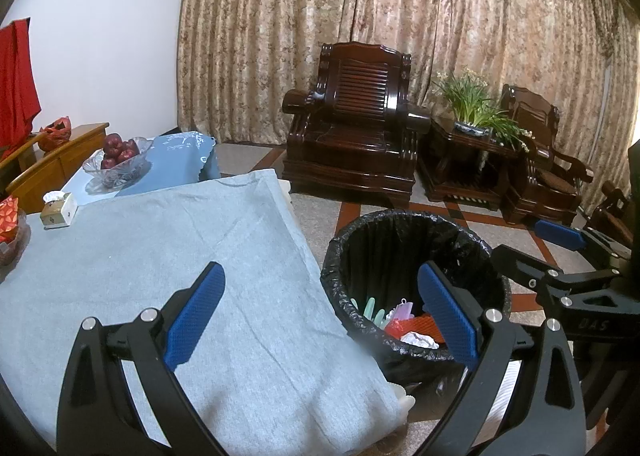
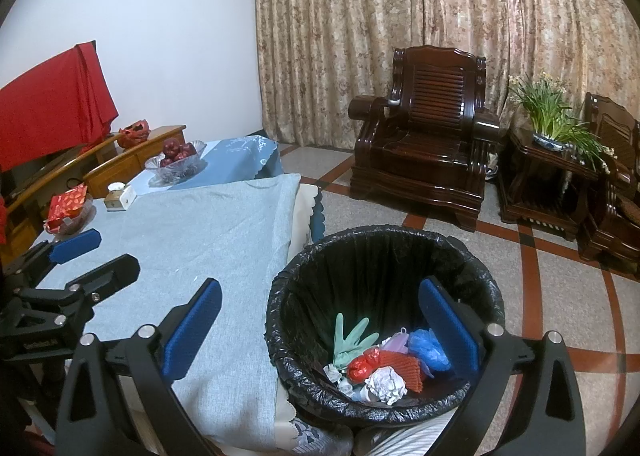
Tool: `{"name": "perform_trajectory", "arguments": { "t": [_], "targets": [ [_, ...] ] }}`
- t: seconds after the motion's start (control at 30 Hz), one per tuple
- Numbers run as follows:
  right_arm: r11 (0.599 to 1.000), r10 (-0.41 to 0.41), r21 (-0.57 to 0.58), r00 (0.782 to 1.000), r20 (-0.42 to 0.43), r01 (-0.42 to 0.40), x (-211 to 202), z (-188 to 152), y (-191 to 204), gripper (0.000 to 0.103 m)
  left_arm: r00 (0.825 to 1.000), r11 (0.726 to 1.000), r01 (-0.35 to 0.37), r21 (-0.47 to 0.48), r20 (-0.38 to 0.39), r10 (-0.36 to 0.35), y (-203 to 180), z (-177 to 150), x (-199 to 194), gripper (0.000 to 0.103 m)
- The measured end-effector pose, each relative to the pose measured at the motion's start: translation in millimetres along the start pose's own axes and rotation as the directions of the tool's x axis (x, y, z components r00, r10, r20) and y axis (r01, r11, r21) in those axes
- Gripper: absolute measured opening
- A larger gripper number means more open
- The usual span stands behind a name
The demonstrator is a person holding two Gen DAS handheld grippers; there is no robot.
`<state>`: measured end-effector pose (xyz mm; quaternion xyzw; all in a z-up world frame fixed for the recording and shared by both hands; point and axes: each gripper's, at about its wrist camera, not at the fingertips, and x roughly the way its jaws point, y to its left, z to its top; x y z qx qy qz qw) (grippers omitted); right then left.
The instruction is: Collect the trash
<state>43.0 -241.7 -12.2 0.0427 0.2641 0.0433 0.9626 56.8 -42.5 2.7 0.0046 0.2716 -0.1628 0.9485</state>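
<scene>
Both tongs are released and grasp nothing. The left tongs (image 1: 320,308) hover over the right edge of the bench (image 1: 140,256), which is covered by a grey-blue cloth. The right tongs (image 2: 320,320) hang above the near rim of the black-lined trash bin (image 2: 384,248), which stands on the floor just right of the bench. Inside the bin lie a pale green rubber glove (image 2: 352,340), a red mesh piece (image 2: 404,368), a crumpled white paper ball (image 2: 384,384), a blue plastic bag (image 2: 428,348) and a red wrapper (image 2: 360,366). At the bench's far left stand a tissue box (image 2: 119,198) and a glass bowl of red apples (image 2: 176,164).
</scene>
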Motion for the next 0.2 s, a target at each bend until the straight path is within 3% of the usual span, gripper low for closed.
{"name": "perform_trajectory", "arguments": {
  "t": [0.2],
  "targets": [
    [1.000,0.000,-0.001,1.000,0.000,0.000,-0.1,-0.6,0.6,0.097,1.000,1.000,-0.001,0.001,-0.002,0.001,0.6,0.4,2.4,0.094]
  ]
}}
